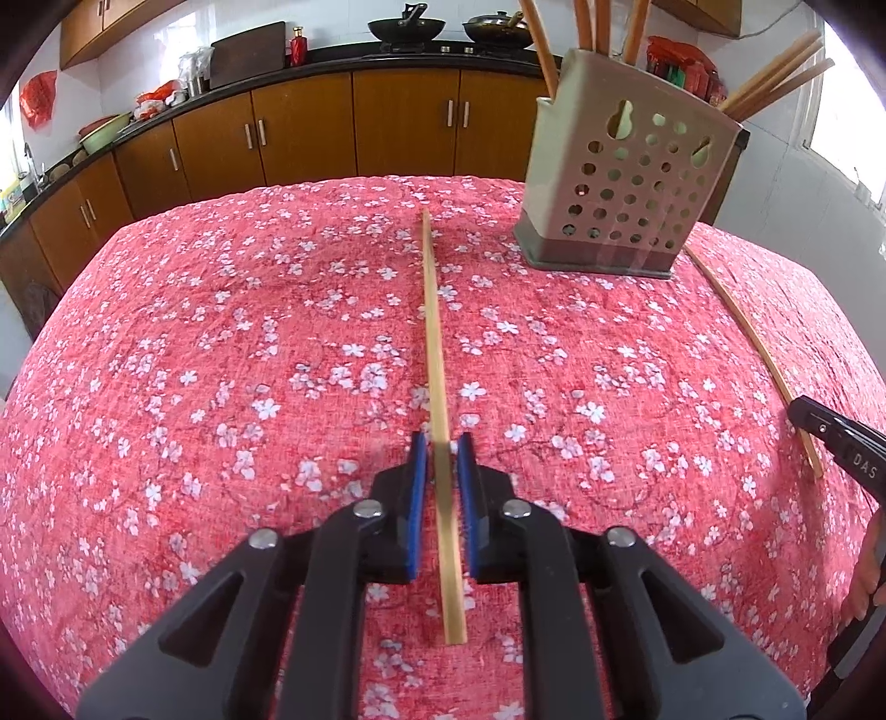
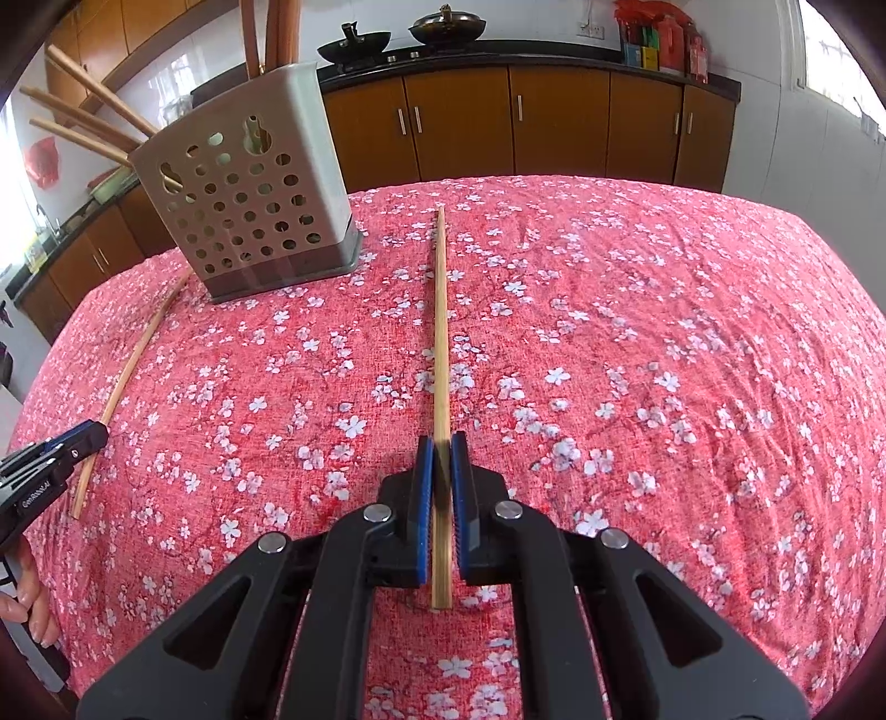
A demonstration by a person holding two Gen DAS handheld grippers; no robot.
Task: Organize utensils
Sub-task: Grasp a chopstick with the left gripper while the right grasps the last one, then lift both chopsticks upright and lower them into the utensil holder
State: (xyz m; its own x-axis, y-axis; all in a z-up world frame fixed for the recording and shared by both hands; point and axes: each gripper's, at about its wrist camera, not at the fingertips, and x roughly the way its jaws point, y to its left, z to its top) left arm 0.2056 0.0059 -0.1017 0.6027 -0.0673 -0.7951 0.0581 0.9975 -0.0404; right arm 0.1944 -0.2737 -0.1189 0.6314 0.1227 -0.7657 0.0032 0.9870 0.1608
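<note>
Two bamboo chopsticks lie on the red floral tablecloth, one on each side of a beige perforated utensil holder point(image 1: 631, 183) that has several chopsticks standing in it. My left gripper point(image 1: 442, 446) has its blue pads on either side of the left chopstick point(image 1: 434, 354), with a small gap showing on both sides. My right gripper point(image 2: 442, 446) has its pads tight against the right chopstick point(image 2: 441, 332). The holder point(image 2: 249, 194) stands far left in the right wrist view. Each view shows the other gripper and its chopstick at the edge: the right chopstick point(image 1: 753, 354) and the left chopstick point(image 2: 130, 376).
The table point(image 1: 221, 332) is covered by the red cloth with white blossoms. Behind it runs a dark counter over brown cabinets point(image 1: 354, 127), with two woks point(image 1: 407, 27), a cutting board and bottles. A hand point(image 2: 27, 603) shows at the left edge.
</note>
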